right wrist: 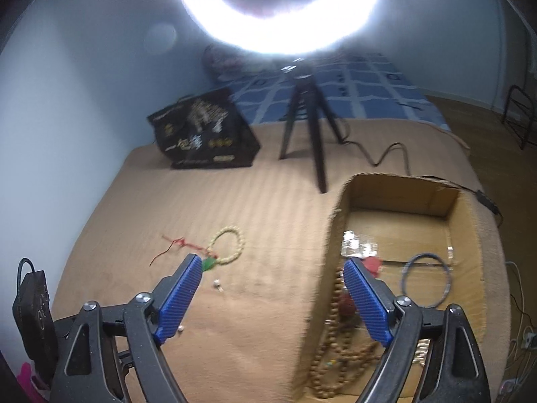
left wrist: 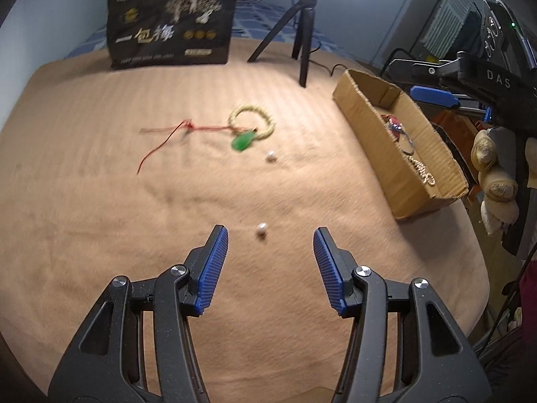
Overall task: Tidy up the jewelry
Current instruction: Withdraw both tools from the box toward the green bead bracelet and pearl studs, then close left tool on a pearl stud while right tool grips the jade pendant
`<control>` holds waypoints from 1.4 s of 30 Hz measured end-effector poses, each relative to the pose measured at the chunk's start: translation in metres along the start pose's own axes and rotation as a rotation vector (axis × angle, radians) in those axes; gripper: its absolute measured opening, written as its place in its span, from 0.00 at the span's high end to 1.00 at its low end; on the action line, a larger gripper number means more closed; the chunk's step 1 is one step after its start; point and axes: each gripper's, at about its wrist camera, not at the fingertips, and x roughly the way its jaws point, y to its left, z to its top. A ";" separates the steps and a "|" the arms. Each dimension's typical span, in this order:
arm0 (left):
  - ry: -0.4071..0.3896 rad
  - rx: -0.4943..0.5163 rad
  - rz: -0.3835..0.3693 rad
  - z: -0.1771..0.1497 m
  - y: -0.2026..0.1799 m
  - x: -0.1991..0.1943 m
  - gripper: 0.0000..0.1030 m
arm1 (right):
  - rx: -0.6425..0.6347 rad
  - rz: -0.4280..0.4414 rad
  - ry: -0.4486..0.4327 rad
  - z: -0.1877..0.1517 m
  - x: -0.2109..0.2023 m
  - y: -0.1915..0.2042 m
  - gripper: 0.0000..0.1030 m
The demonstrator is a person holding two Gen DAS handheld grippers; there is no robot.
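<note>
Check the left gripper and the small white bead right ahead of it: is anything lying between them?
Nothing visible does. The left gripper is open, and the near white bead lies on bare blanket just beyond its fingertips. The second bead, green pendant and beaded bracelet lie farther off.

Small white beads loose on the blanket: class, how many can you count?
2. One white bead lies between the open left claw's fingertips; the other white bead sits near the green pendant. More may be hidden.
</note>
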 end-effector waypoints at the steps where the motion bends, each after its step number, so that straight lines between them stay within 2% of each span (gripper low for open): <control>1: 0.001 -0.005 -0.004 -0.002 0.002 0.001 0.47 | -0.004 0.010 0.014 -0.001 0.005 0.005 0.22; 10: 0.007 0.010 -0.036 -0.008 0.008 0.009 0.61 | -0.004 0.098 0.095 -0.001 0.047 0.034 0.48; 13: 0.011 0.027 -0.037 -0.010 0.007 0.014 0.62 | 0.006 0.123 0.125 -0.002 0.062 0.041 0.57; 22: 0.009 0.049 -0.047 -0.009 0.007 0.029 0.62 | 0.057 0.164 0.185 -0.005 0.100 0.049 0.65; 29: 0.011 0.053 -0.066 -0.008 0.004 0.042 0.71 | 0.128 0.195 0.228 -0.005 0.126 0.045 0.71; 32: 0.013 0.056 -0.069 -0.008 0.005 0.046 0.71 | 0.142 0.186 0.248 -0.006 0.138 0.045 0.73; 42: 0.001 0.075 -0.062 -0.007 0.006 0.055 0.79 | 0.210 0.183 0.282 -0.009 0.167 0.043 0.74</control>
